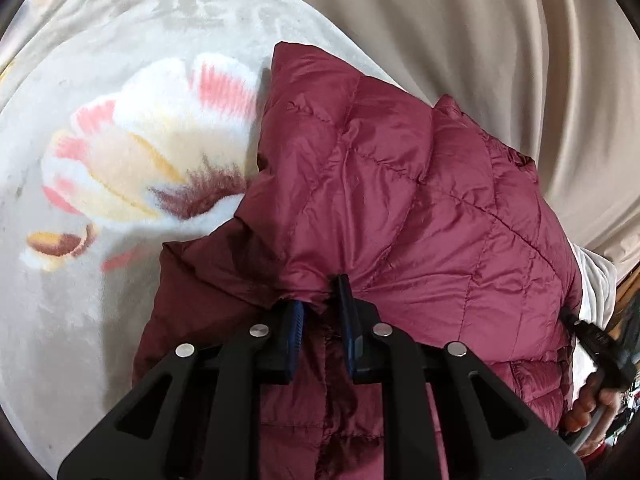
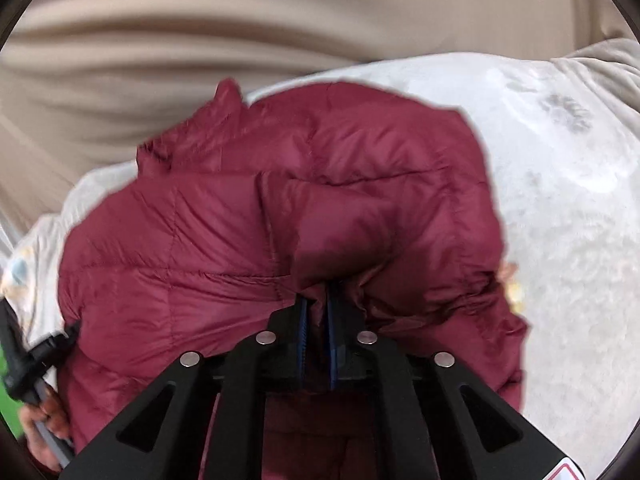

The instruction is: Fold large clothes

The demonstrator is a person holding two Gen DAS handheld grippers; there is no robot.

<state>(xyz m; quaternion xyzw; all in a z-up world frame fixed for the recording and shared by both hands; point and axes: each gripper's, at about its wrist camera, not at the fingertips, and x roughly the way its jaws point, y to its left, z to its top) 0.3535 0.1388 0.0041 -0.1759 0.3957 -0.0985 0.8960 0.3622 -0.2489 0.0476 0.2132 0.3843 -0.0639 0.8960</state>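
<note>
A maroon quilted puffer jacket (image 1: 420,208) lies bunched on a pale fleece blanket. My left gripper (image 1: 322,300) is shut on a gathered fold of the jacket's near edge, with fabric pinched between its blue pads. In the right wrist view the same jacket (image 2: 224,240) fills the middle, and my right gripper (image 2: 317,300) is shut on another fold of its near edge. The right gripper also shows at the right edge of the left wrist view (image 1: 596,344). The left gripper shows at the left edge of the right wrist view (image 2: 36,356).
The blanket (image 1: 80,184) is off-white with a pink, yellow and maroon flower print, and it also shows in the right wrist view (image 2: 568,240). Beige draped fabric (image 1: 480,32) hangs behind it, also in the right wrist view (image 2: 200,40).
</note>
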